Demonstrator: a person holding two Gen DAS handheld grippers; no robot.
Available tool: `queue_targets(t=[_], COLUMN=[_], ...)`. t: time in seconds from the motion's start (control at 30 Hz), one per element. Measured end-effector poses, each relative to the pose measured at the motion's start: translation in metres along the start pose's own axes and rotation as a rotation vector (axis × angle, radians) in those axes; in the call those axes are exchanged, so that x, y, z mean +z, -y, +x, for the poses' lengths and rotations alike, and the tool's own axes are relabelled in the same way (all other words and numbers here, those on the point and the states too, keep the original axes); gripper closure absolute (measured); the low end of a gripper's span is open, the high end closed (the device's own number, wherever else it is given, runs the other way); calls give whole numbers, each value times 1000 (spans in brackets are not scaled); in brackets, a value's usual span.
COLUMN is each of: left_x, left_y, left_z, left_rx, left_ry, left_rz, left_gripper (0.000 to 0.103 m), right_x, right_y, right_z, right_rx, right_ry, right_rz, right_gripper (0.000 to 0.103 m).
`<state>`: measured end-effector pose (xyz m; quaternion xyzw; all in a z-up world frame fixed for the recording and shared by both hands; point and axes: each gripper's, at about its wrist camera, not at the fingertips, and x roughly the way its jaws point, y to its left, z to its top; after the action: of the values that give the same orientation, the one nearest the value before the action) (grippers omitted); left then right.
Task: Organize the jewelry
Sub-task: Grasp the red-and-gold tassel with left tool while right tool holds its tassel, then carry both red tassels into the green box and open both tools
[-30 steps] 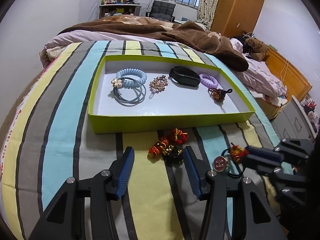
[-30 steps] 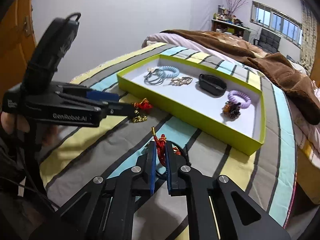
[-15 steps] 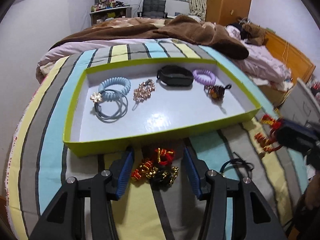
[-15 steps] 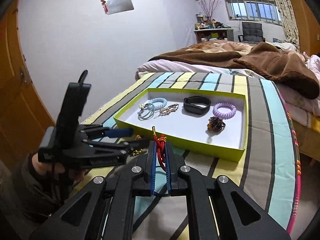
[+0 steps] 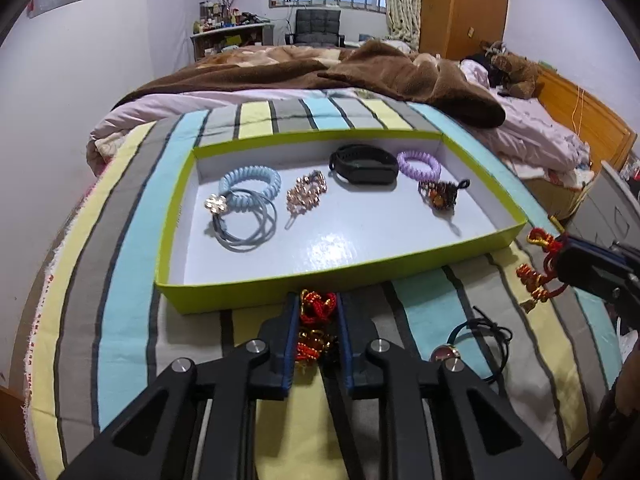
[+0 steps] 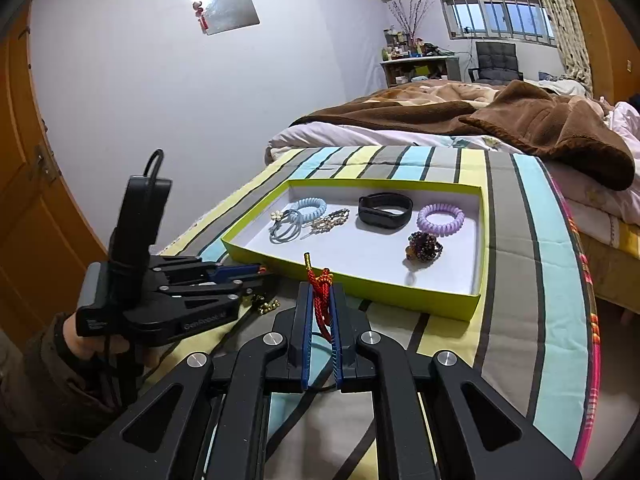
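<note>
A lime-green tray (image 5: pixel 280 280) lies on the striped bedspread and holds several hair ties, a black band (image 5: pixel 362 164) and a beaded piece (image 5: pixel 438 195). My left gripper (image 5: pixel 318 312) is shut on a red-and-gold beaded bracelet (image 5: pixel 316 306) just in front of the tray's near wall. My right gripper (image 6: pixel 320 304) is shut on a red knotted cord charm (image 6: pixel 320 300), held above the bed near the tray's corner; it also shows in the left wrist view (image 5: pixel 538 276). A black hair tie with a bead (image 5: pixel 480 340) lies on the bedspread.
A brown blanket (image 5: pixel 360 72) is heaped behind the tray. The bed's edge drops off to the right, with a wooden bed frame (image 5: pixel 580 116) and a grey cabinet (image 5: pixel 608 212) beyond. A wall stands to the left.
My left gripper closed on the red-and-gold bracelet, which lay between its open fingers before. My right gripper lifted the red cord charm off the bed and moved toward the tray.
</note>
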<state>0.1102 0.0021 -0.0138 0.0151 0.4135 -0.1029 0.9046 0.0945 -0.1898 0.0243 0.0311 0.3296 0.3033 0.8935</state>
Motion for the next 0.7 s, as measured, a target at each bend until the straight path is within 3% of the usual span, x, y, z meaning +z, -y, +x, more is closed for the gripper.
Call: queue_targets(t=[0.23, 0.33, 0.7], left_x=[4, 7, 49], left_y=[-19, -27, -38], left_z=[-19, -27, -35], left_rx=[-135, -158, -147], left_ry=[42, 63, 102], left_rz=[-104, -136, -119], left_gripper=[85, 85, 84], right_x=[4, 6, 45], right_y=[-2, -1, 5], right_z=[-6, -7, 1], right_rx=[-5, -4, -23], right_ry=[15, 20, 34], right_rz=[1, 2, -15], right_gripper=[95, 95, 95])
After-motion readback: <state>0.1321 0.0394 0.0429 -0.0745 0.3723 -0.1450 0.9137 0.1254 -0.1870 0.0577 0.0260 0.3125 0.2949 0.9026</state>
